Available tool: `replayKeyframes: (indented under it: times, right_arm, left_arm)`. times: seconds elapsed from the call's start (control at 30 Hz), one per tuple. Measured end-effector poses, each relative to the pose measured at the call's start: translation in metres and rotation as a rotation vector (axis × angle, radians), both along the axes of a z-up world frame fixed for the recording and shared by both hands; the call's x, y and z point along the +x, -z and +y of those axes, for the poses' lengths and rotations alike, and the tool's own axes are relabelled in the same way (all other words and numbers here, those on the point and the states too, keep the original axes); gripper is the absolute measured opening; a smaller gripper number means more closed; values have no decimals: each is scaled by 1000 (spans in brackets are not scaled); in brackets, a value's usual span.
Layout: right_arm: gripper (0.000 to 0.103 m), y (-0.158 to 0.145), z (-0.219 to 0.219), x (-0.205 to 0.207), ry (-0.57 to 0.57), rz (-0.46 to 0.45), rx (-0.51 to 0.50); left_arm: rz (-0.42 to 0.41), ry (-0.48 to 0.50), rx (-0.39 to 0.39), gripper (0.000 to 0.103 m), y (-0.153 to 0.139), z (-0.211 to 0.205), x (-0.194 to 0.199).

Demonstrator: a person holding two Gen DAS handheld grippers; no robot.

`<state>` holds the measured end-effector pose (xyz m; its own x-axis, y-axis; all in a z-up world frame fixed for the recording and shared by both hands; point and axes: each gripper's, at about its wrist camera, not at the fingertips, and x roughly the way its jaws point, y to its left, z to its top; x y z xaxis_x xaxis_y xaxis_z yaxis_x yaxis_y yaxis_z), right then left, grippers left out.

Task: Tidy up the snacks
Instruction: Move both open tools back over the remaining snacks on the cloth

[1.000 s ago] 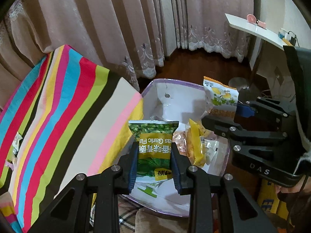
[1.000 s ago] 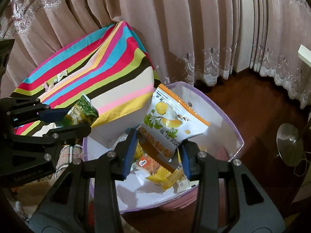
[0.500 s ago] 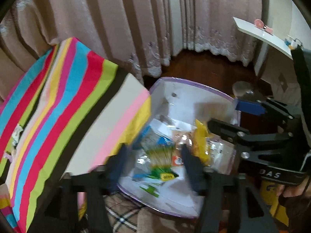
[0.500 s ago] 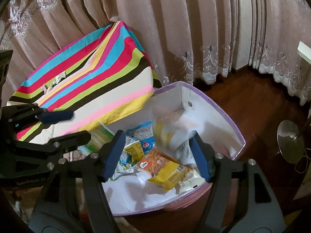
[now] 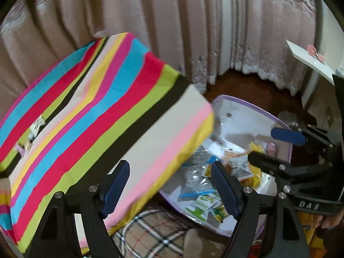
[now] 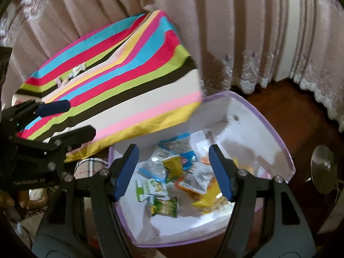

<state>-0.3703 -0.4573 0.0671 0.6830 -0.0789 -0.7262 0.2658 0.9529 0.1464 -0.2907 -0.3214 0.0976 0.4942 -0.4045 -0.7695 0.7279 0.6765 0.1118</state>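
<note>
A white box with a purple rim (image 6: 277,137) stands on the floor beside the striped table and holds several snack packets, among them a green packet (image 6: 164,207) and an orange-and-white packet (image 6: 197,178). The box also shows in the left wrist view (image 5: 247,105). My right gripper (image 6: 174,172) is open and empty above the box. My left gripper (image 5: 169,189) is open and empty over the table's near edge, left of the box. A small wrapped snack (image 5: 35,126) lies on the striped cloth, also seen in the right wrist view (image 6: 75,72).
The table wears a bright striped cloth (image 5: 96,129). Pink curtains (image 6: 215,32) hang behind. A plaid cushion (image 5: 154,234) lies below the table edge. A metal disc base (image 6: 322,169) stands on the dark wood floor right of the box. A white shelf (image 5: 309,60) is at far right.
Both grippers have opened. The green packet has left my left gripper and the orange-and-white packet my right; both now lie in the box. Both grippers have swung left toward the table.
</note>
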Motion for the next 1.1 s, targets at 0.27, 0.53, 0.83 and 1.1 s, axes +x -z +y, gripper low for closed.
replayKeyframes:
  times: [0.27, 0.53, 0.83, 1.1]
  right_arm:
    - [74, -4, 42, 54, -127, 34, -70]
    - [76, 4, 98, 156, -264, 56, -106]
    - [79, 7, 163, 268, -395, 74, -111]
    - [81, 22, 215, 387, -500, 85, -85]
  left_arm:
    - [-28, -135, -50, 79, -1, 50, 41]
    - [43, -333, -87, 79, 21, 117, 113]
    - [106, -566, -85, 79, 45, 204, 199]
    - [156, -766, -89, 80, 67, 293, 285]
